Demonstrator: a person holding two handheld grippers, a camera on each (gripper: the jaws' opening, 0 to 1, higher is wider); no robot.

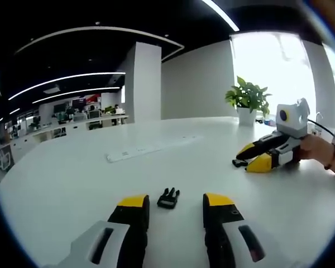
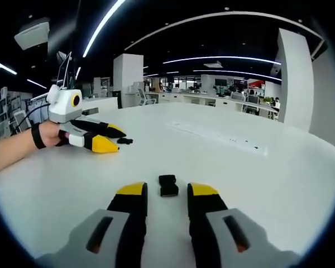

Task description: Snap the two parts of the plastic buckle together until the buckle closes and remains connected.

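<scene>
Two buckle halves [image 1: 168, 197] [image 2: 168, 185] lie apart, one before each gripper [image 1: 176, 202] [image 2: 166, 190].

Two buckle parts lie on one white table [image 1: 72, 178]: a pronged part [image 1: 168, 197] and a socket part [image 2: 168, 185]. Two grippers are present, the left gripper [image 1: 176, 204] and the right gripper [image 2: 166, 192], each with two yellow-tipped jaws. One potted plant [image 1: 248, 100] stands on the table, and one flat white strip [image 1: 133, 152].

The big white table [image 1: 72, 178] has two black buckle halves lying apart on it, the pronged piece [image 1: 168, 197] and the socket piece [image 2: 168, 185], plus a potted plant [image 1: 247, 103] near the far edge.
</scene>
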